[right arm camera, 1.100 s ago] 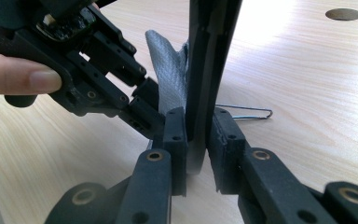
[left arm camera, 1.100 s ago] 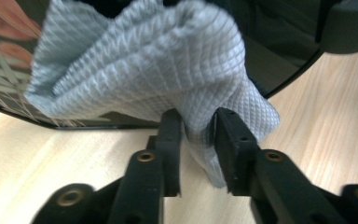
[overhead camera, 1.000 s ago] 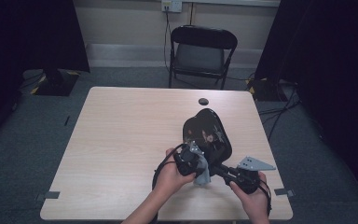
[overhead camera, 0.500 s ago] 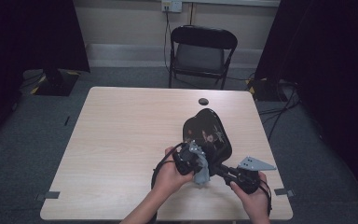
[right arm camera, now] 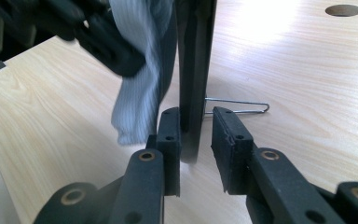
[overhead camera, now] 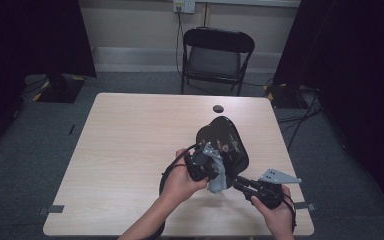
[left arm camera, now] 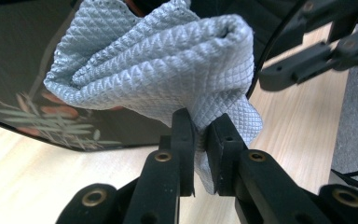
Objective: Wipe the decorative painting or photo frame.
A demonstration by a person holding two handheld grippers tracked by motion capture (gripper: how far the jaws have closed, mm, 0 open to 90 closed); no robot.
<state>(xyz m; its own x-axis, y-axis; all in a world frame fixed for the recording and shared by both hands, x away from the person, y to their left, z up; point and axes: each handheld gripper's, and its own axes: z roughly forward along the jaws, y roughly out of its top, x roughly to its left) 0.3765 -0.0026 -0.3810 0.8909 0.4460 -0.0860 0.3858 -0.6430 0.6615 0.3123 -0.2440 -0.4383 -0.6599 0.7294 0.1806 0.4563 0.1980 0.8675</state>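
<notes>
Left gripper (left arm camera: 200, 135) jaws just closed, now pinching grey cloth (left arm camera: 168, 70) against glossy black panel (overhead camera: 224, 142) near table's (overhead camera: 130, 150) right front corner. Right gripper (right arm camera: 196, 135) jaws just eased apart, panel edge between them, one pad off. Wiping about to begin.
</notes>
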